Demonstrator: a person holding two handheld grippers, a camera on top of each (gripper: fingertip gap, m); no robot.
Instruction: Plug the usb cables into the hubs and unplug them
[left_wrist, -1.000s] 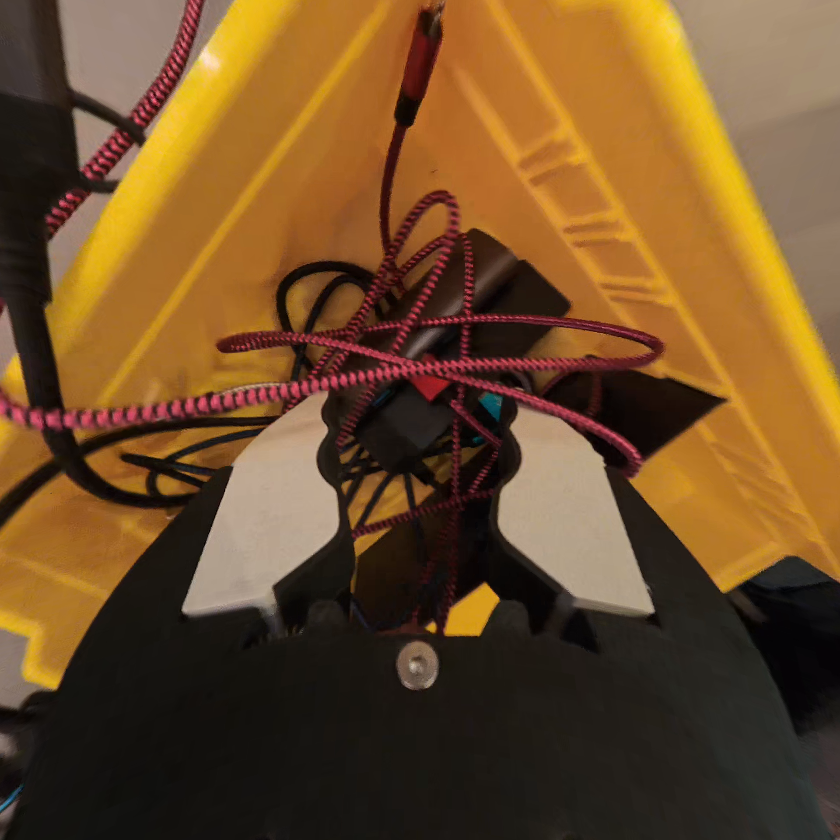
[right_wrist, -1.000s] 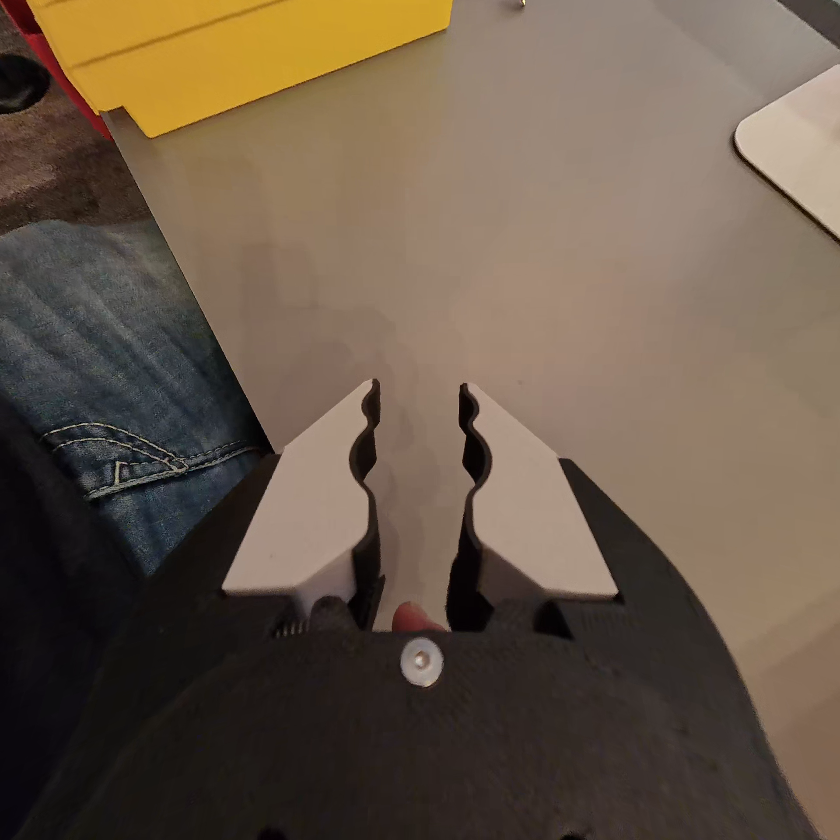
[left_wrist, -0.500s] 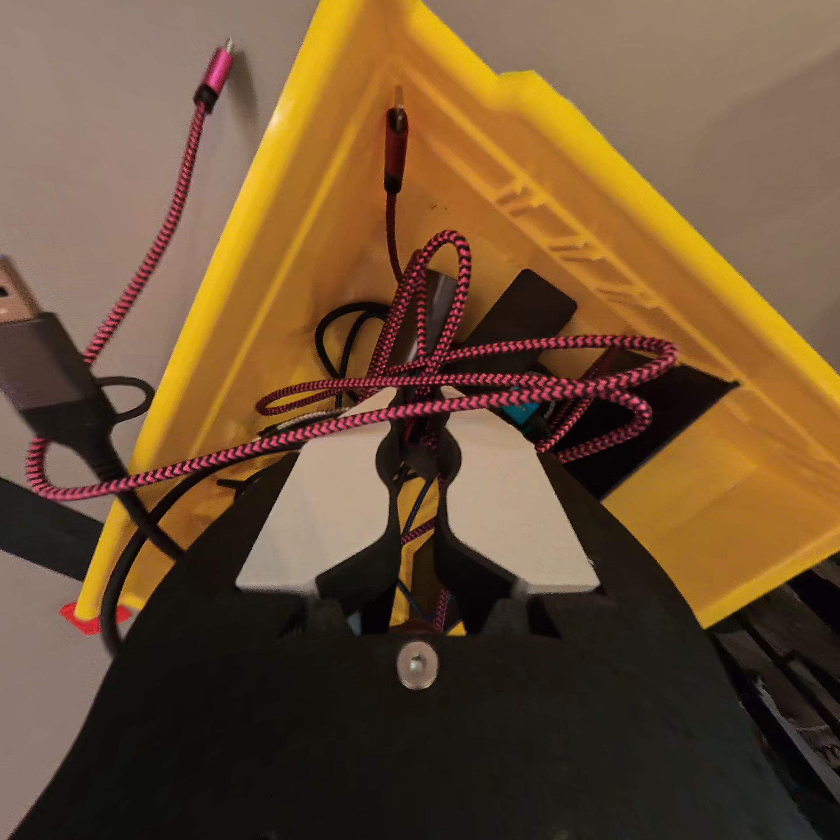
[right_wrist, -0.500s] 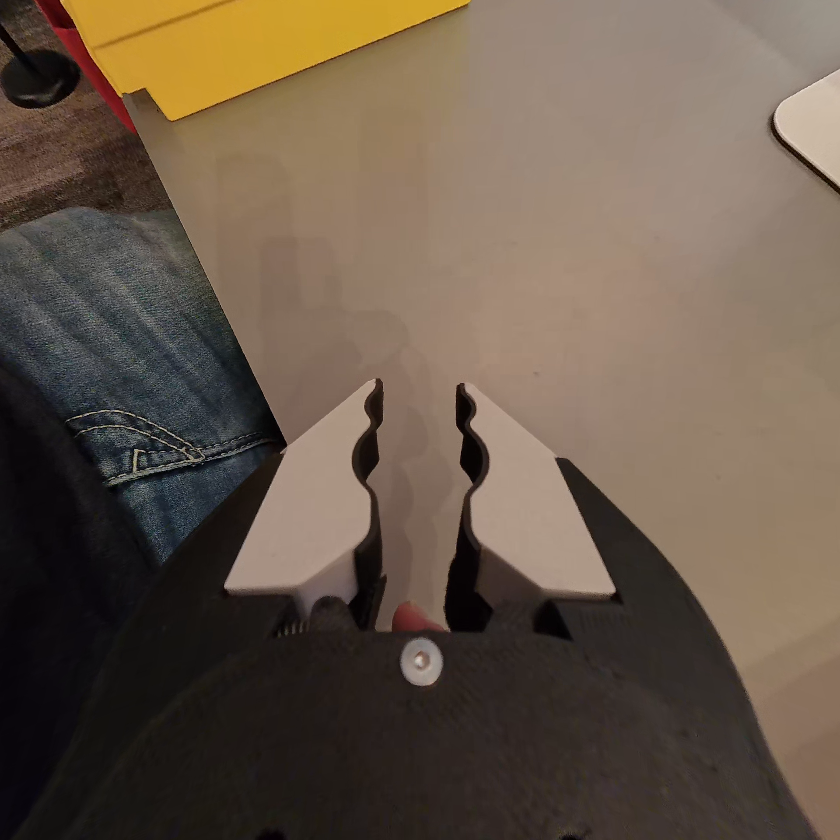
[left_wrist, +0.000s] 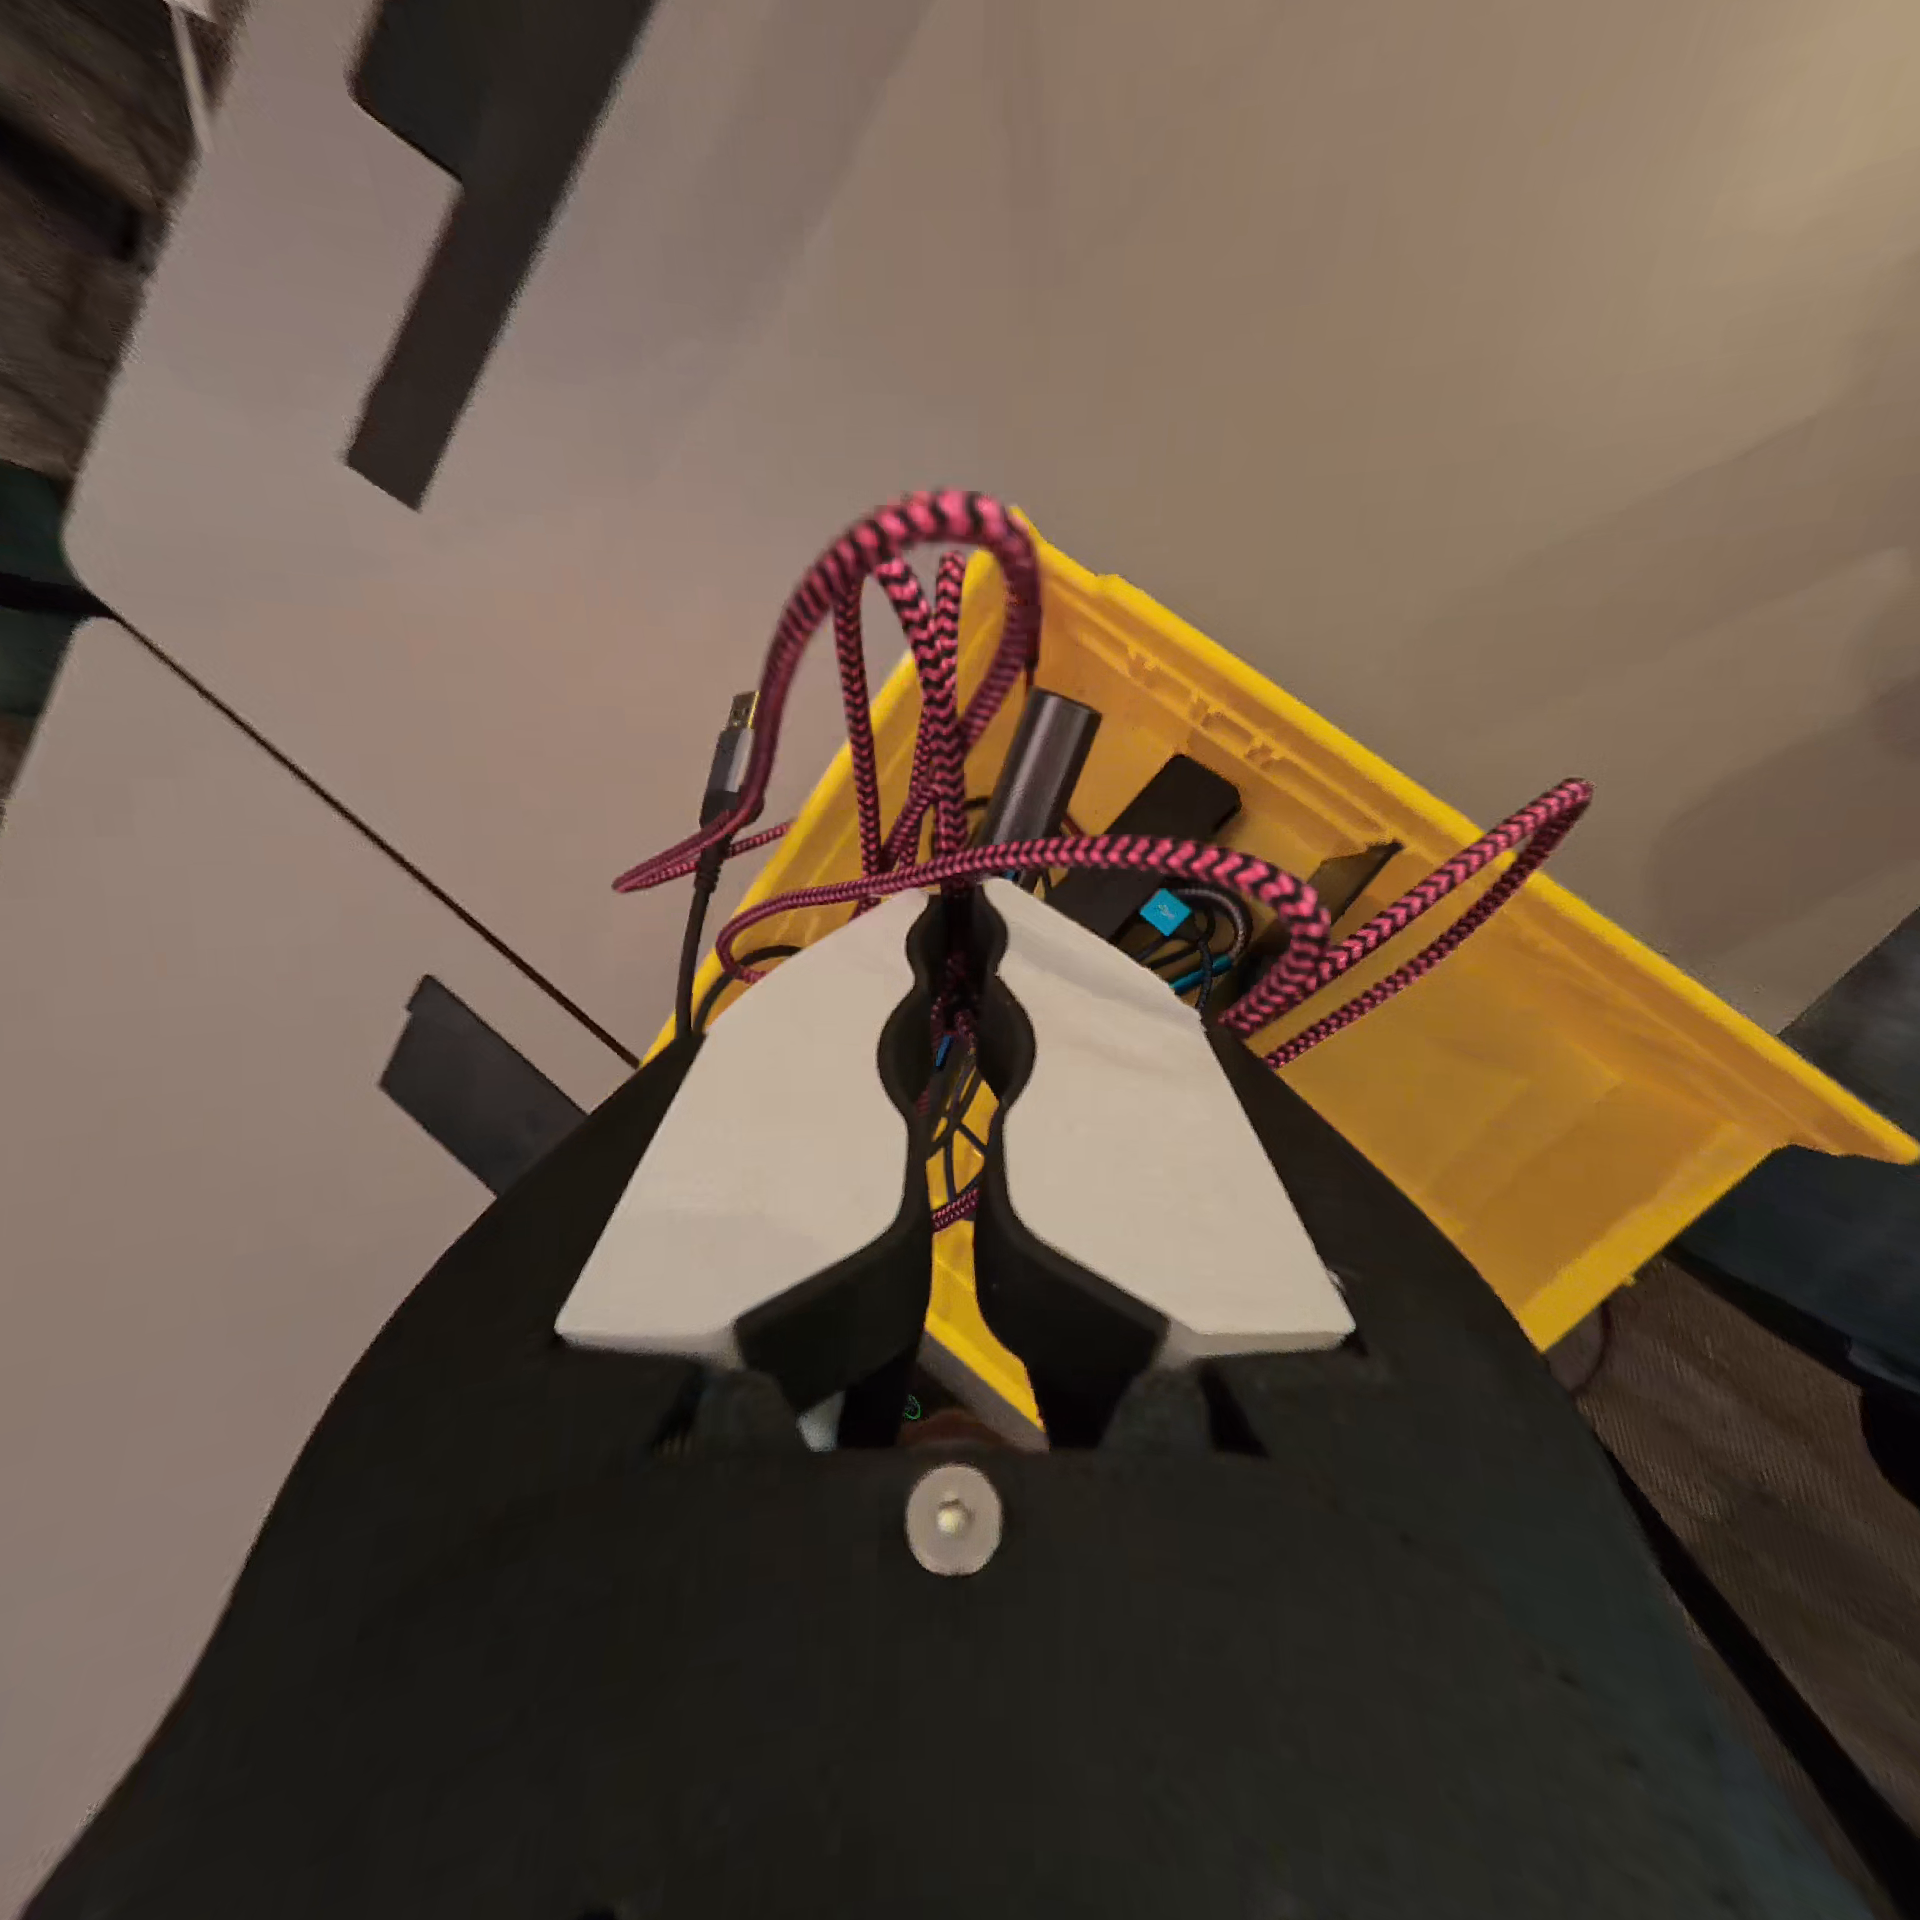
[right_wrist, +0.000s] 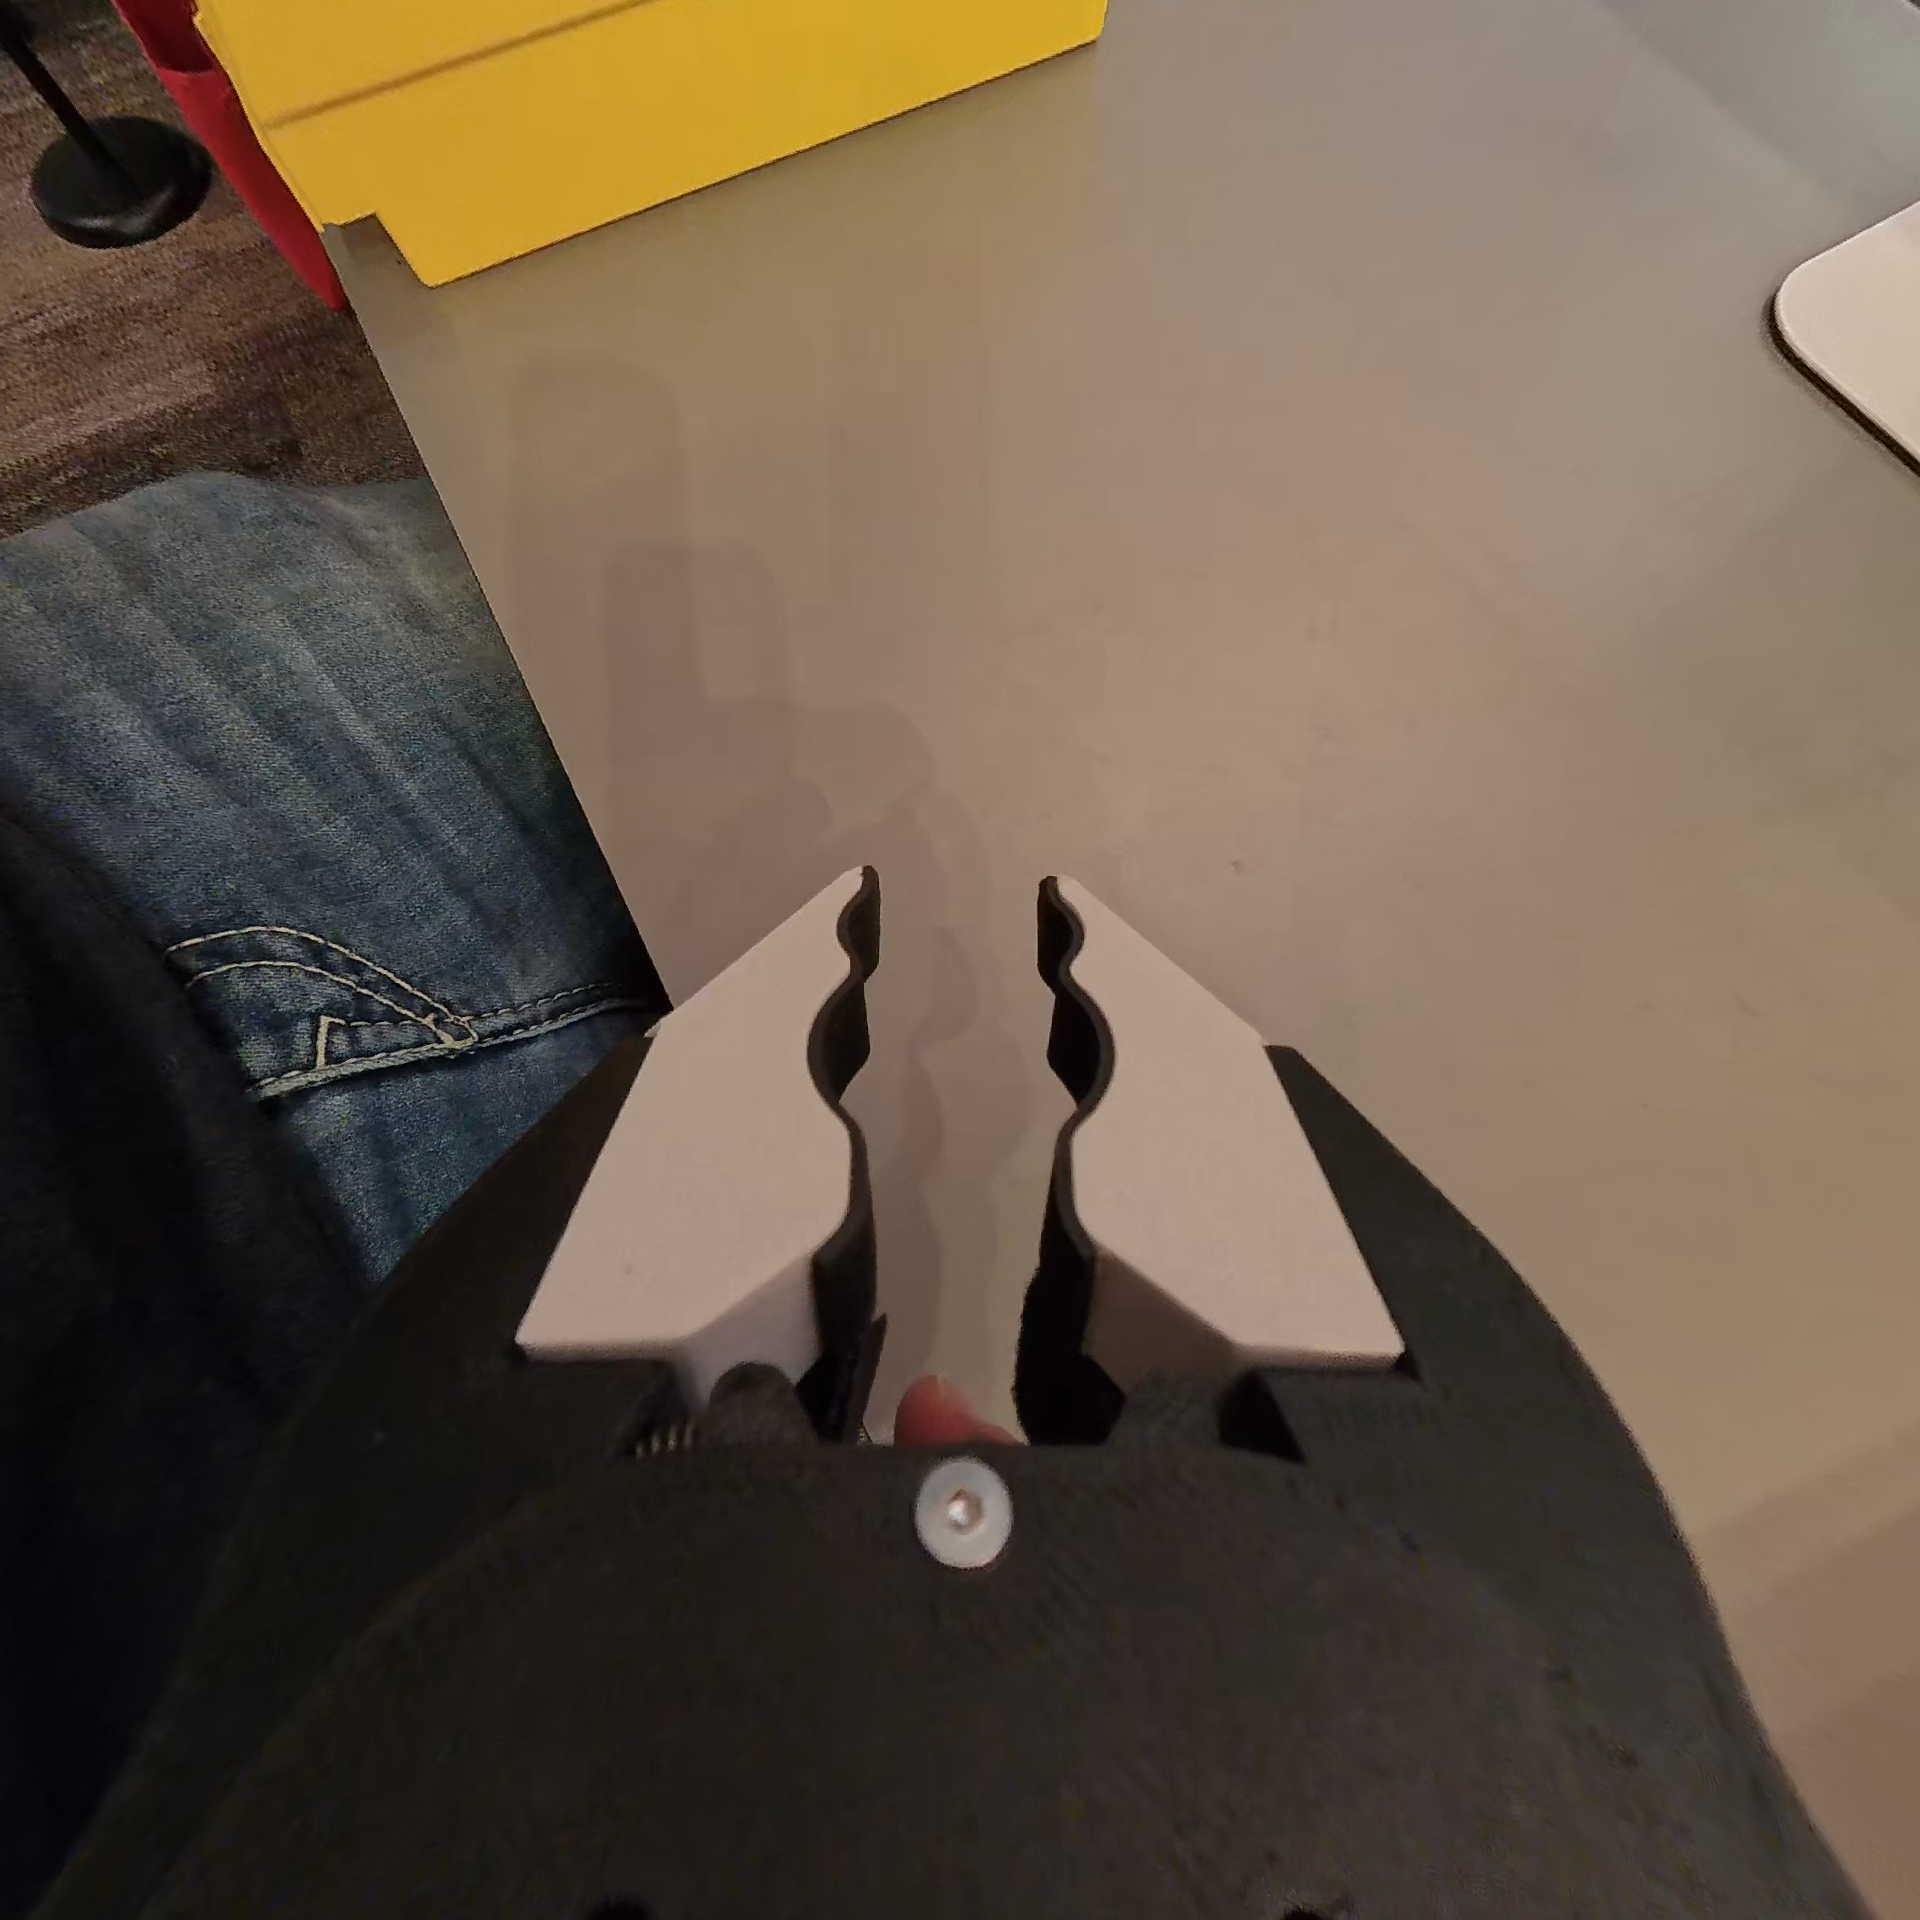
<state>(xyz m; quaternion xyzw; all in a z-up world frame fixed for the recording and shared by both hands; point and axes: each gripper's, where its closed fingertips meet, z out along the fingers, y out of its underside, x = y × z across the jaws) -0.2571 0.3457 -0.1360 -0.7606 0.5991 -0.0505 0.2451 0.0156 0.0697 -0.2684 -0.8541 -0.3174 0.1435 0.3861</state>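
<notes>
left gripper (left_wrist: 954, 914) pinching the pink braided cable (left_wrist: 1132, 857), jaws pressed together on it.
tangle hangs over the yellow bin (left_wrist: 1475, 1049) at 1 o'clock, likely to separate leads; right gripper (right_wrist: 958, 883) waits spread, empty.

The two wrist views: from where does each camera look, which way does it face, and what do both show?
Left wrist view: sits behind the left gripper, looks down at the yellow plastic bin holding pink-and-black braided cables; its white fingers show.
Right wrist view: sits behind the right gripper, looks down at the grey table; its fingers, open and empty, and a blue-jeans leg show.
Shared: the yellow bin and the table.
</notes>
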